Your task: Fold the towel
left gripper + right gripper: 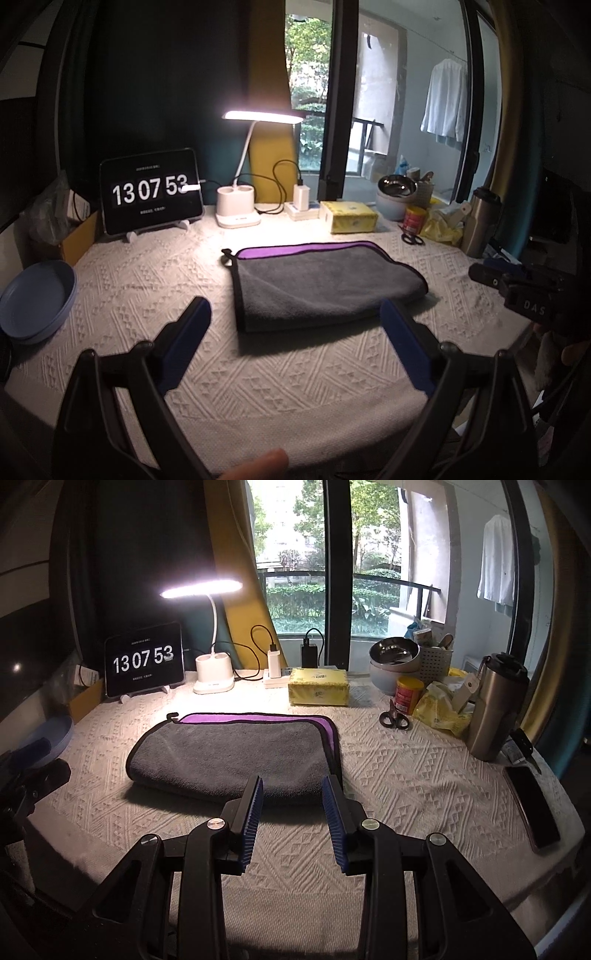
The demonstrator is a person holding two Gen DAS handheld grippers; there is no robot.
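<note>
A grey towel (317,284) with a purple inner side and black trim lies folded on the white textured tablecloth; it also shows in the right wrist view (236,753). My left gripper (295,314) is wide open and empty, hovering just in front of the towel's near edge. My right gripper (293,788) is open and empty, its fingers at the towel's near right corner without holding it. The right gripper's body (524,291) shows at the right in the left wrist view, and the left gripper's body (29,771) at the left in the right wrist view.
At the back stand a tablet clock (151,194), a lit desk lamp (238,206), a charger strip (275,675) and a yellow tissue box (319,686). Scissors (394,720), a red can (408,694), steel bowls (393,653), a tumbler (495,709) and a phone (533,808) crowd the right. Blue plates (35,299) sit left.
</note>
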